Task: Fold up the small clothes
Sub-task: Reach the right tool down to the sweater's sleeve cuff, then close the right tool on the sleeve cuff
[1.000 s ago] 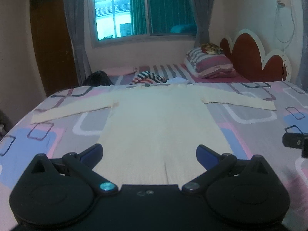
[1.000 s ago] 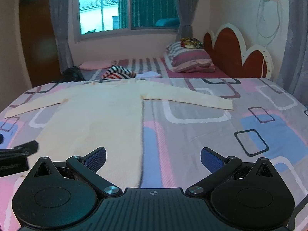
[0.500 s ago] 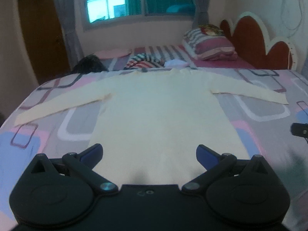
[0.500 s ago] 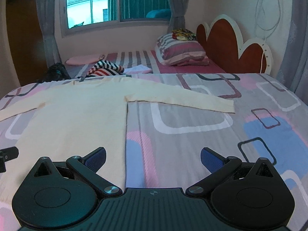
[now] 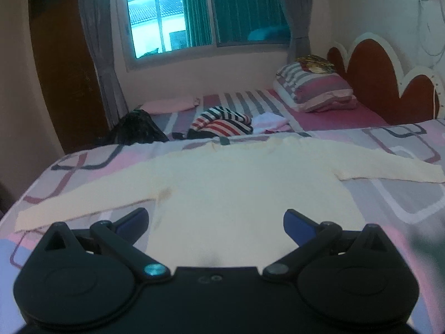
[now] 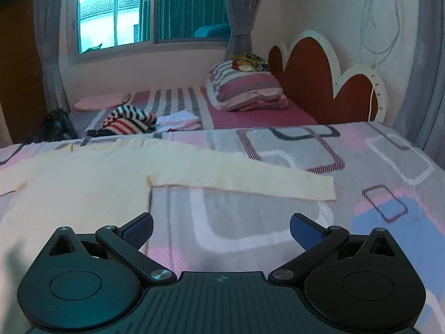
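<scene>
While the cream long-sleeved knit top point(image 5: 236, 192) lies spread flat on the patterned pink, grey and blue bedspread point(image 6: 383, 172), both sleeves stretched out sideways, no fold shows yet, so the whole task looks to be ahead. Over its body the left gripper point(image 5: 216, 221) hangs with jaws wide apart and empty; the right gripper point(image 6: 221, 226), equally spread and empty, sits just below the right sleeve point(image 6: 250, 181).

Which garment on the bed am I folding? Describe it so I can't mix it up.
On the patterned bedspread, nearest the cameras, lies the cream long-sleeved top, flat with both sleeves spread. Unlike the bunched striped garment behind it, it is plain and unpatterned.
</scene>
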### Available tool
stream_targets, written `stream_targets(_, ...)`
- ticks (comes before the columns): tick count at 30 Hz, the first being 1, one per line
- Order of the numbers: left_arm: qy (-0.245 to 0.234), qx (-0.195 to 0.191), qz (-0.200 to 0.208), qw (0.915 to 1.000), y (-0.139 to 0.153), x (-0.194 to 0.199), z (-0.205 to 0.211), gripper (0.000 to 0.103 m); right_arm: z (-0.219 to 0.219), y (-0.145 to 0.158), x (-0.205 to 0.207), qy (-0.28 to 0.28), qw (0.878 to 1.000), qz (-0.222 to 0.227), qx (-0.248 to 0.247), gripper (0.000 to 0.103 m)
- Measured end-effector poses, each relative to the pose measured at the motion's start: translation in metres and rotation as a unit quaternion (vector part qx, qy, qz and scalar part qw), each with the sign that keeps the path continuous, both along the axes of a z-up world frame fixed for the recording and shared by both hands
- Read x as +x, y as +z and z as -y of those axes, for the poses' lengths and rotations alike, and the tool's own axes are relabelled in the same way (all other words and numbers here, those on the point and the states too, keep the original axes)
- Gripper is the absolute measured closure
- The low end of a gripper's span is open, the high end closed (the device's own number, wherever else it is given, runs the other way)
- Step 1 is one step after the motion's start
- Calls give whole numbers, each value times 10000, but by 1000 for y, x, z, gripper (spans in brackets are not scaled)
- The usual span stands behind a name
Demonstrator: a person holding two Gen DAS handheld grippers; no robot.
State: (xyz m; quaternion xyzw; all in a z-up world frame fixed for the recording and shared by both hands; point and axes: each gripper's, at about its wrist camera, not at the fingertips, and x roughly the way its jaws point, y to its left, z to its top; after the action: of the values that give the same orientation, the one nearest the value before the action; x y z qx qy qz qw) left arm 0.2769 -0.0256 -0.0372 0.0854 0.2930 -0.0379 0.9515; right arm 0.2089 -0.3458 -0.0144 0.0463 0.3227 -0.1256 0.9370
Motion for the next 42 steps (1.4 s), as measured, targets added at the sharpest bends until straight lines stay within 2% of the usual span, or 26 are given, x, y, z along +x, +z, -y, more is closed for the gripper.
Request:
stream_targets(7, 135, 84, -69, 9999, -17, 30, 9, 0, 22, -5, 36, -70, 9997, 136, -169, 0)
stream_targets(13, 78, 200, -248, 9995, -41, 53, 23, 0, 55, -30, 66, -298, 9984, 234, -412, 0)
stream_targets(17, 48, 344, -194, 9992, -51, 63, 24, 0, 101, -47, 73, -695, 9956, 626, -45, 0)
stream_targets(24, 260, 322, -302, 9987, -69, 93, 25, 0, 164, -75, 91, -1439, 9873, 599, 304, 0)
stream_targets(27, 249, 308, -319, 9987, -73, 98, 28, 0, 185, -90, 95, -1595, 9848, 417, 551, 42)
stream_targets(30, 204, 404, -313, 9985, -78, 100, 30, 0, 203, -108, 93, -1815, 9783, 338, 936, 43)
stream_targets(35, 223, 515, -400, 9976, -86, 105, 32, 0, 232, -127, 78, -2165, 9601, 599, 1664, 43)
stream_targets(39, 202, 551, -425, 9974, -87, 110, 36, 0, 247, -135, 77, -2281, 9542, 691, 1809, 46)
stream_targets(42, 138, 555, -423, 9975, -88, 113, 41, 0, 249, -134, 79, -2265, 9557, 699, 1747, 51)
